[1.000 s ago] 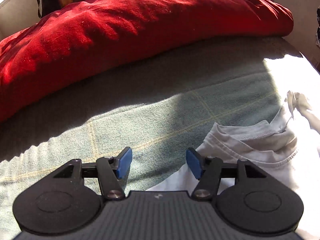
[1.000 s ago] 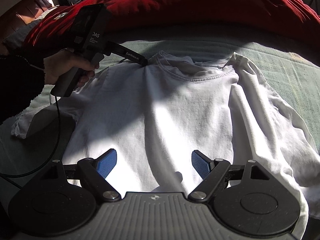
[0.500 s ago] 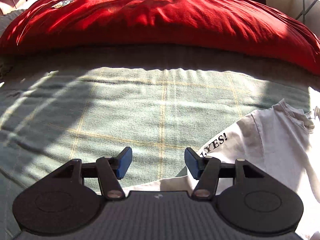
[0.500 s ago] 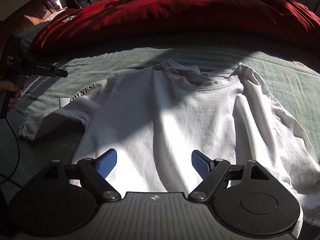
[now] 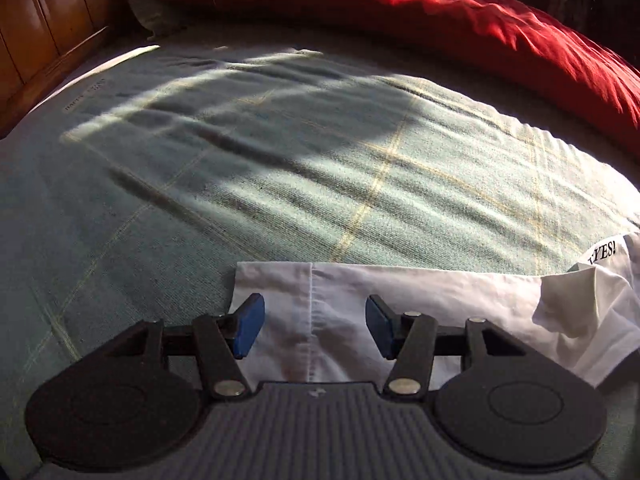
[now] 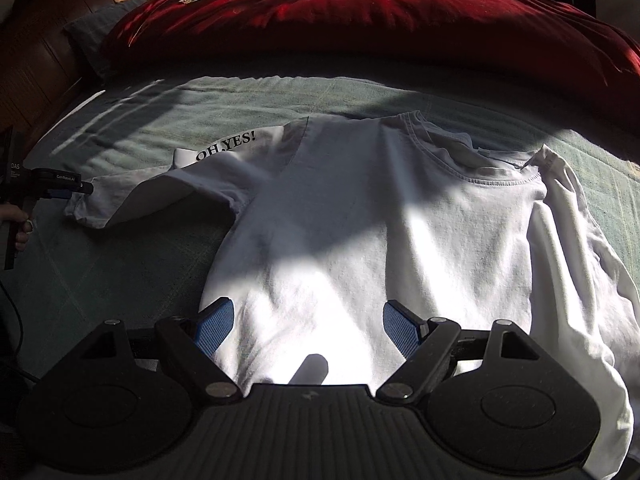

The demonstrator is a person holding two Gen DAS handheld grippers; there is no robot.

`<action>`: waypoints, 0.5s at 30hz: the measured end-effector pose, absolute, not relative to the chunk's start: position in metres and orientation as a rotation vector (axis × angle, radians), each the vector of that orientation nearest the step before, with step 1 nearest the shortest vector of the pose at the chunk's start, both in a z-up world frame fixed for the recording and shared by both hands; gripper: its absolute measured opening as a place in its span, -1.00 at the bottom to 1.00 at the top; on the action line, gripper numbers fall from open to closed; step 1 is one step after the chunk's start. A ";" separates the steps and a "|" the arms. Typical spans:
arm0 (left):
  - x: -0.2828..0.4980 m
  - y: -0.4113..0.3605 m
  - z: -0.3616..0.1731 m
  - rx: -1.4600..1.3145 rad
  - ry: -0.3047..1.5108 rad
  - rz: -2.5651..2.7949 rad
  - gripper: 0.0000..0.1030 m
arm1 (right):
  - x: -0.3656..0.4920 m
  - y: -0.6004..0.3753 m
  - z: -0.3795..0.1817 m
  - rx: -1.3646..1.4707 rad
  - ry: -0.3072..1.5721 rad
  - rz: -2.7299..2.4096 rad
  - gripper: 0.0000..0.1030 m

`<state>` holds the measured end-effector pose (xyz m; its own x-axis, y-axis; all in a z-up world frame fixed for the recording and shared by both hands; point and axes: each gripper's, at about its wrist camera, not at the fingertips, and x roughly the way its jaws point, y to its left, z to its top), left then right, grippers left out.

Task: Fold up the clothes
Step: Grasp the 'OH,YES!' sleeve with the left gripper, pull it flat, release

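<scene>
A white T-shirt [image 6: 380, 232] lies spread on the green blanket [image 6: 168, 120], collar toward the red duvet. Black lettering "OH,YES!" [image 6: 226, 146] shows on a turned-up piece near its left shoulder. My right gripper [image 6: 308, 330] hovers open over the shirt's lower body, nothing between its blue pads. In the left wrist view, my left gripper [image 5: 314, 330] stands open with the hemmed end of the left sleeve [image 5: 316, 312] lying between its fingers. Seen from the right wrist, that left gripper [image 6: 72, 190] sits at the sleeve tip, held by a hand [image 6: 18, 228].
A bulky red duvet [image 6: 380, 28] runs across the far side of the bed. A wooden headboard [image 5: 44, 32] rises at the left, with a pillow [image 5: 140, 0] beside it. Wide bare blanket [image 5: 280, 152] lies beyond the sleeve.
My left gripper has swung from the collar area out to the left sleeve's end. The sleeve now lies between its open fingers. The right gripper has barely moved.
</scene>
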<state>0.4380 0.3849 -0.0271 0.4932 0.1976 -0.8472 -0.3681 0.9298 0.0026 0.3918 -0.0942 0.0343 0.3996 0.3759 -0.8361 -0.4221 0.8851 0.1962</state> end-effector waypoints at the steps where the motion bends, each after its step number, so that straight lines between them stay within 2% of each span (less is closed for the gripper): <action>1: 0.445 0.374 -0.024 -0.150 0.992 0.273 0.05 | 0.390 -0.089 0.035 -0.058 1.041 0.514 0.65; 7: 0.484 0.340 -0.025 0.128 1.012 0.009 -0.04 | 0.385 -0.067 0.038 -0.073 1.032 0.527 0.65; 15: 0.459 0.433 -0.036 -0.034 1.079 0.223 -0.07 | 0.385 -0.050 0.035 -0.049 1.043 0.500 0.65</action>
<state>0.4592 0.4326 -0.0364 0.4518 0.1635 -0.8770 -0.1969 0.9771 0.0807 0.3847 -0.0501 0.0352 0.4025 0.3729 -0.8360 -0.4182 0.8873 0.1944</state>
